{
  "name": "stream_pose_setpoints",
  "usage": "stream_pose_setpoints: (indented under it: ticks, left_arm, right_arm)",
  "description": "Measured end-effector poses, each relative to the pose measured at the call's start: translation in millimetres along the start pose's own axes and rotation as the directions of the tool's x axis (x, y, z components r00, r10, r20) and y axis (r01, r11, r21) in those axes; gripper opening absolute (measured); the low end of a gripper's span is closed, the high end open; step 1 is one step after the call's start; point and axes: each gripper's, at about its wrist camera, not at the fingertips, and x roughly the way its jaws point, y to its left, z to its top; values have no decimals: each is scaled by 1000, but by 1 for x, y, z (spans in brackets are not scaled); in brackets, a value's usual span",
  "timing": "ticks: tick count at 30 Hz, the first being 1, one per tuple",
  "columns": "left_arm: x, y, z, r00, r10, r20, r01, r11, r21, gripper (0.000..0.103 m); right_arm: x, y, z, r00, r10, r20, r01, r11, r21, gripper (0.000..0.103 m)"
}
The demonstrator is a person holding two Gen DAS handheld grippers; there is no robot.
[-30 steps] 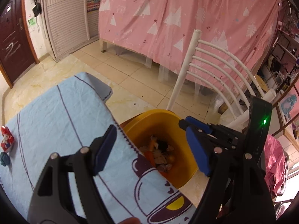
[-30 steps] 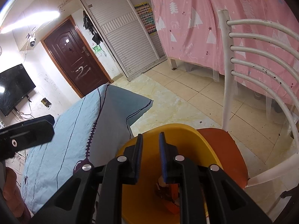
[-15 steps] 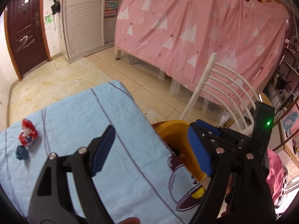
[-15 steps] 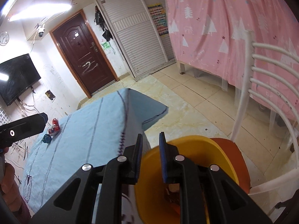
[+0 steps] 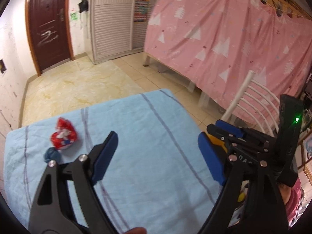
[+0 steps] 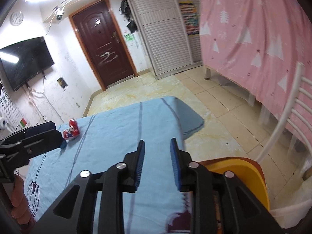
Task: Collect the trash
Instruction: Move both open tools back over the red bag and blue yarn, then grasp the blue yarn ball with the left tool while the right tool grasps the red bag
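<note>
Left wrist view: left gripper (image 5: 158, 152), jaws spread wide and empty, has red wrapper (image 5: 63, 136) and blue scrap (image 5: 52, 154) ahead-left on the counter (image 5: 156, 175). Right gripper (image 6: 157, 160), just parting, empty, sits farther away, beside the yellow bin (image 6: 253, 177).

Two wrappers (image 5: 63, 135), one bin (image 6: 251, 173), one chair (image 6: 288, 120)

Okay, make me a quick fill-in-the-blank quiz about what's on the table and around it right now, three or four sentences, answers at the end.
1. The red wrapper lies on a light ____ cloth.
2. Beside the wrapper sits a small dark ____ scrap.
3. The bin on the chair is ____.
4. Between the fingers of the left gripper and the right gripper there is ____.

Answers: blue; blue; yellow; nothing
</note>
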Motion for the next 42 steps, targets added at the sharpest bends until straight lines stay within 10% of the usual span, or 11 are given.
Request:
stream_pose_setpoints:
  ticks: [13, 42]
  left_arm:
    - [-8, 82, -9, 995, 100, -13, -100, 989, -108, 80]
    - [18, 189, -38, 978, 172, -120, -192, 965, -179, 72]
  right_arm:
    - [43, 85, 23, 995, 78, -65, -85, 990, -110, 54]
    - [158, 217, 50, 960, 137, -242, -191, 958, -214, 57]
